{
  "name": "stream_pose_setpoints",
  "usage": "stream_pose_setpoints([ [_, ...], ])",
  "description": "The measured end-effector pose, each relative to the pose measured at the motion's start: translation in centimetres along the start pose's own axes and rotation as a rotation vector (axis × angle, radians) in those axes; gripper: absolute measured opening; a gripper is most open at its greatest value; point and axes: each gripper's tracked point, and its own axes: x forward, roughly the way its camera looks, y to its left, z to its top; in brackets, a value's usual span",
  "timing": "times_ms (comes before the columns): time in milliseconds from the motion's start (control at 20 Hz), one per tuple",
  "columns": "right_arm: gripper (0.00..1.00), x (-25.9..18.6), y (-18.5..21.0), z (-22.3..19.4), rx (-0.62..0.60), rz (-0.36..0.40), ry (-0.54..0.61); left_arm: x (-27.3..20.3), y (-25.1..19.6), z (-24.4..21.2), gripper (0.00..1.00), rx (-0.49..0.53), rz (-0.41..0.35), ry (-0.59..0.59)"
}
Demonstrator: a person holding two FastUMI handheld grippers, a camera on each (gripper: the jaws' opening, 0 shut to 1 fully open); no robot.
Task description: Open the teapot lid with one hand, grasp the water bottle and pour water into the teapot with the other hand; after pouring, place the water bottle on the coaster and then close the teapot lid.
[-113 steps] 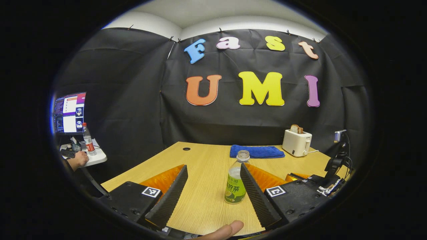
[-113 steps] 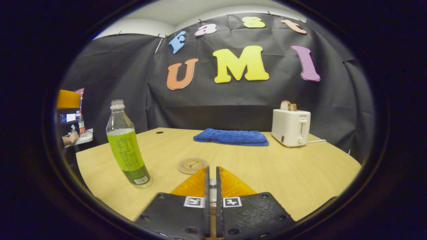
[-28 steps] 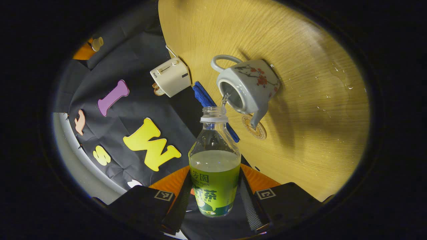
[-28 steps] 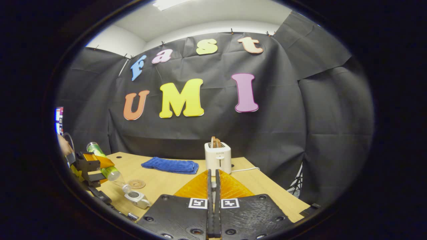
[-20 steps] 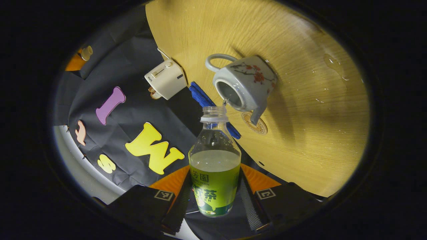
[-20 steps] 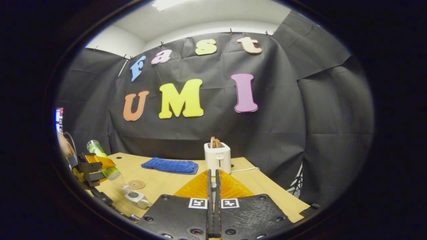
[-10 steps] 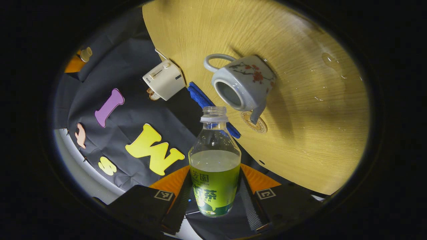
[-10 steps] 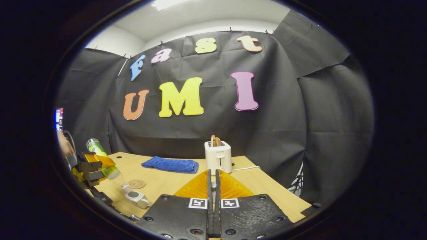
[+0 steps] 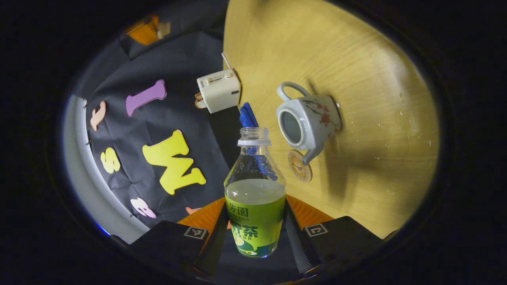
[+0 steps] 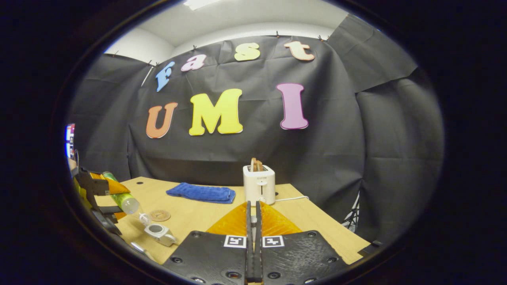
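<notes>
My left gripper is rolled hard onto its side, so in the left gripper view the table stands like a wall on the right. Both fingers press the label of the water bottle, one on each flank, so it is clamped firm. In the right gripper view I see that same gripper at the table's left edge, holding the water bottle tilted, its long axis slanting down toward the teapot, neck lowest. The bottle's mouth is uncapped and sits near the teapot opening, slightly to one side of it, not touching; I see no stream between them. The teapot stands on the table with its lid off, handle toward the toaster, spout beside the coaster. Water drops speckle the wood around it. A blue towel lies folded near the toaster. My right gripper is held level above the table's near side, pointing at the toaster, fingers pressed together; whether the lid is pinched between them I cannot tell.
</notes>
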Motion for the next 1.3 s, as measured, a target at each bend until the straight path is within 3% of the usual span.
stream_pose_setpoints([
  [450,0.0,0.6,1.7,-1.2,-0.054,0.0,0.014,2.1,0.3,-2.6,0.75,-0.834,0.024,-0.029],
  [550,0.0,0.7,1.9,-1.5,-0.064,0.001,0.02,2.3,0.8,-2.3,0.75,-0.977,0.011,-0.042],
  [700,0.0,0.7,2.1,-1.4,-0.067,0.004,0.019,2.4,2.7,-3.2,0.75,-1.16,0.059,-0.062],
  [850,0.0,0.9,2.0,-1.6,-0.068,0.002,0.021,4.0,3.1,-3.2,0.74,-1.416,0.036,-0.078],
  [1000,0.0,1.2,1.7,-1.8,-0.056,-0.005,0.027,5.6,3.1,-4.9,0.75,-1.655,0.069,-0.027],
  [1100,0.0,1.3,1.7,-2.0,-0.053,-0.005,0.031,7.1,3.5,-4.9,0.77,-1.81,0.088,-0.057],
  [1200,0.0,1.6,1.7,-2.5,-0.063,-0.008,0.036,8.3,3.3,-4.0,0.77,-1.899,0.083,-0.086],
  [1300,0.0,2.1,1.7,-3.1,-0.067,-0.008,0.048,9.7,3.2,-3.6,0.77,-1.873,0.112,-0.089],
])
